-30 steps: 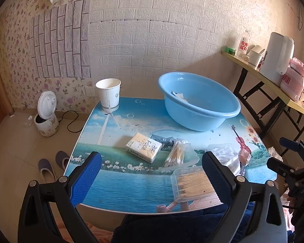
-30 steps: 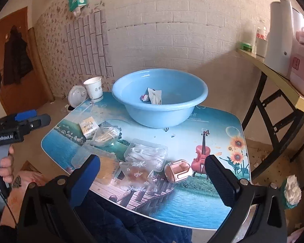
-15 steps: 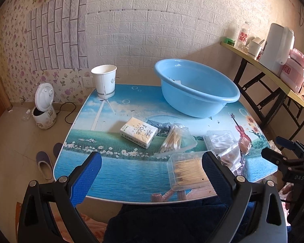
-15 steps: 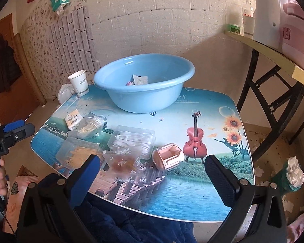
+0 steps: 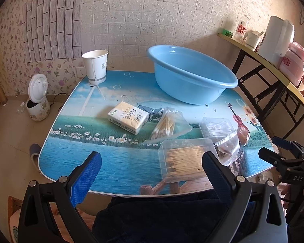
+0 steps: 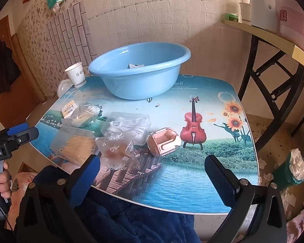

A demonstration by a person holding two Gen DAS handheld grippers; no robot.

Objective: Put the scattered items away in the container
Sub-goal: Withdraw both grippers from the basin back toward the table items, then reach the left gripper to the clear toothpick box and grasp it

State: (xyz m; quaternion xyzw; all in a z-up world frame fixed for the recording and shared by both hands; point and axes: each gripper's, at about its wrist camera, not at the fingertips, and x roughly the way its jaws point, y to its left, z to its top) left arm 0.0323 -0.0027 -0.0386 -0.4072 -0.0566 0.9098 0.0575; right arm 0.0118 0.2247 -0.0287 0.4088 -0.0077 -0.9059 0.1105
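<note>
Blue plastic basin (image 5: 192, 75) sits upper centre on the table (image 5: 119, 168). Scattered packets lie mid-frame, including a clear toothpick box (image 5: 184, 160). Left gripper (image 5: 150, 170) and right gripper (image 6: 152, 172) hover, jaws wide, empty. Risk: the slick box probably slips from the pads.

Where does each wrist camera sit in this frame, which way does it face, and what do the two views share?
Left wrist: behind the open left gripper, at the table's near edge, facing the tissue pack and toothpick box; the right gripper shows at right.
Right wrist: behind the open right gripper, toward the table's right, facing the pink case; the left hand shows at left.
Shared: blue basin, paper cup, toothpick box, dark blue lap.
</note>
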